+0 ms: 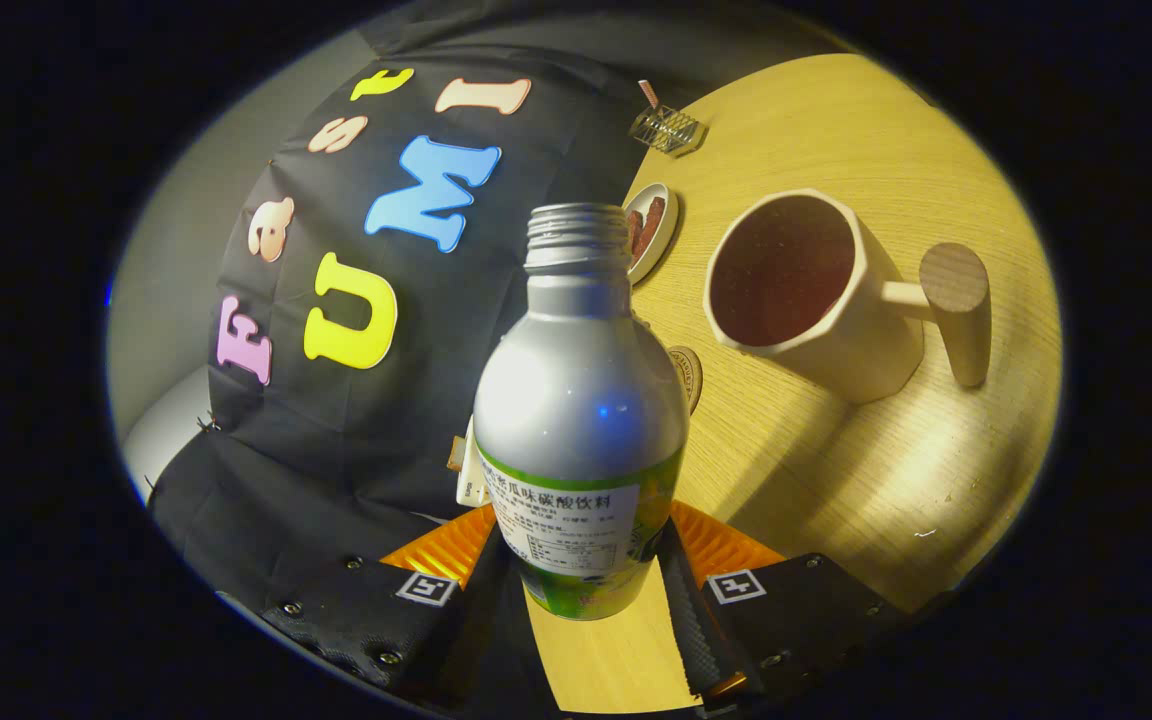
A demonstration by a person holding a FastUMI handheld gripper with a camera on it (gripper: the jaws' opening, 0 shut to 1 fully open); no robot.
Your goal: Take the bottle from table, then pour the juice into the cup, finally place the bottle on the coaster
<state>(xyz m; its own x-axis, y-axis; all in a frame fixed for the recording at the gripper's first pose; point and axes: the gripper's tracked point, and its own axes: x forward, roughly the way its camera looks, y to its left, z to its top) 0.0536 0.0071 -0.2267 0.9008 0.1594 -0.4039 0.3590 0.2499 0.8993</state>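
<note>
gripper (pixel 581 575): both fingers clamp the lower labelled body of the bottle (pixel 581 400) | bottle: smooth silver metal, rounded shoulder, threaded neck, no cap, tipped relative to the table | cup (pixel 816 295): cream, faceted, dark inside, wooden peg handle, beyond the fingers on the wood-grain table (pixel 836 480) | coaster (pixel 688 375): round, partly hidden behind the bottle

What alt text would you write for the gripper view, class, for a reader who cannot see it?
The tool grips a silver bottle with no cap, both fingers pressed on its labelled lower part. Beyond it, on the wooden table, stand a cream cup with a round wooden handle, a small dish and a coaster.
</note>
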